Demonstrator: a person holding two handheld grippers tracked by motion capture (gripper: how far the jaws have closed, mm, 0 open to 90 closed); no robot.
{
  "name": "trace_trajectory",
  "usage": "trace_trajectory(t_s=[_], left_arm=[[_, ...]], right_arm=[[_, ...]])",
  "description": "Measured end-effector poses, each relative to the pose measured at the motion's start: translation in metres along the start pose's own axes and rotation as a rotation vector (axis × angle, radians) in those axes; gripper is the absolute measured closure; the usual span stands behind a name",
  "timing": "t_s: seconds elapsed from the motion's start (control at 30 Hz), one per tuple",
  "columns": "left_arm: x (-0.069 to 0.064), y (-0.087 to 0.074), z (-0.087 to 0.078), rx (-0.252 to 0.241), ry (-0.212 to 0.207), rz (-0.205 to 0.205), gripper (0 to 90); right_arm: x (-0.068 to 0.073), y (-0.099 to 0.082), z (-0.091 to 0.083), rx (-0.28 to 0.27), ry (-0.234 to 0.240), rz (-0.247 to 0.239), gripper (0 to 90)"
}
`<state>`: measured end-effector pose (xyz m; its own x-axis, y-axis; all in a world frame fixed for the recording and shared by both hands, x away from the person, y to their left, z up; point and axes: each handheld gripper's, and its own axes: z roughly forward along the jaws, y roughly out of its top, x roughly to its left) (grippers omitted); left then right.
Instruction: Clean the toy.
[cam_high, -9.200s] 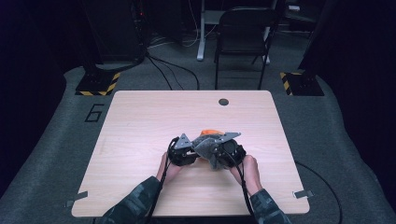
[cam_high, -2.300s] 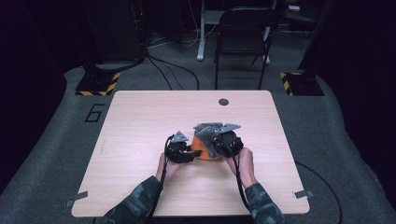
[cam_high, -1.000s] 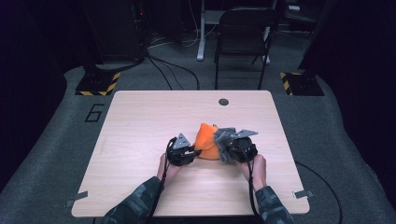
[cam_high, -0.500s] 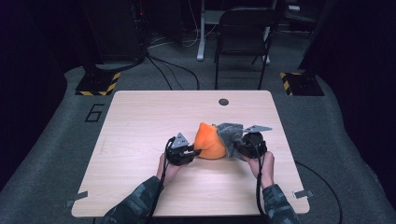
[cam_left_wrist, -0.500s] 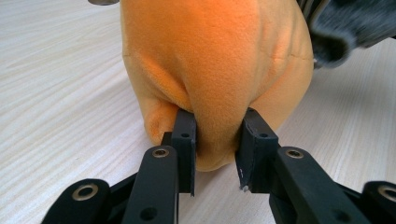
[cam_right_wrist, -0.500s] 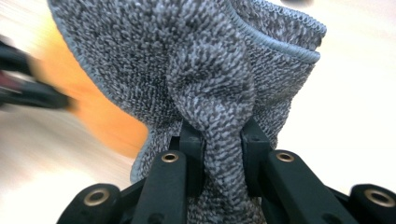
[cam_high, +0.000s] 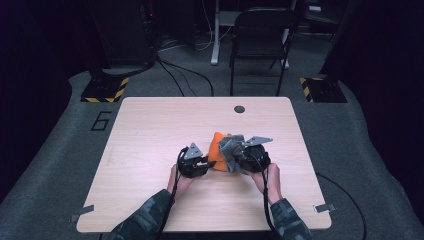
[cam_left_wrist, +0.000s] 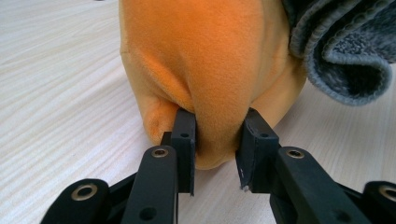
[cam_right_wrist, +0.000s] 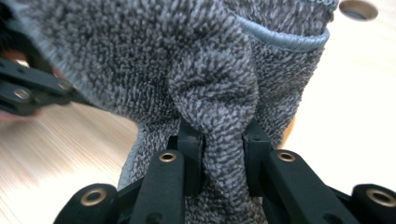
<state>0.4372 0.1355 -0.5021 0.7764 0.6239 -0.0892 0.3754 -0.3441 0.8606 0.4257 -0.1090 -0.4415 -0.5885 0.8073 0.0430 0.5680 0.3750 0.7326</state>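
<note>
Near the table's (cam_high: 150, 130) middle, I have both tools clamped on cloth.
My left gripper (cam_left_wrist: 217, 140) pinches the orange cloth (cam_left_wrist: 205, 60) resting on the wood; my right gripper (cam_right_wrist: 223, 154) grips the grey towel (cam_right_wrist: 154, 56) beside it.

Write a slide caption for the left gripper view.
Left gripper pinches a fold of soft orange plush cloth on the wooden table, grey knitted cloth alongside.

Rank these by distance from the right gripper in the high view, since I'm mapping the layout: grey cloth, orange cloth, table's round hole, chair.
1. grey cloth, pinched in the right gripper
2. orange cloth, just left
3. round hole, near the table's far edge
4. chair, beyond the table
</note>
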Motion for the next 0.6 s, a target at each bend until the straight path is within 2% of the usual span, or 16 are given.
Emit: trace_trajectory(t_s=[0.1, 0.23, 0.37, 0.5, 0.6], left_arm=[[0.000, 0.000, 0.000, 0.002, -0.005, 0.004, 70.1], [0.000, 0.001, 0.001, -0.002, -0.006, -0.005, 70.1], [0.001, 0.001, 0.000, 0.003, -0.009, -0.003, 69.9], [0.002, 0.000, 0.000, -0.004, -0.005, -0.013, 69.9], [0.003, 0.001, 0.000, 0.000, -0.010, -0.013, 69.9]], right_arm=[[-0.014, -0.006, 0.001, 0.023, 0.000, 0.031, 73.9], [-0.031, -0.016, 0.005, 0.052, -0.026, 0.074, 73.7], [-0.043, -0.026, 0.012, 0.100, -0.051, 0.122, 73.6], [-0.053, -0.035, 0.020, 0.151, -0.075, 0.143, 73.3], [-0.060, -0.036, 0.018, 0.156, -0.092, 0.163, 73.5]])
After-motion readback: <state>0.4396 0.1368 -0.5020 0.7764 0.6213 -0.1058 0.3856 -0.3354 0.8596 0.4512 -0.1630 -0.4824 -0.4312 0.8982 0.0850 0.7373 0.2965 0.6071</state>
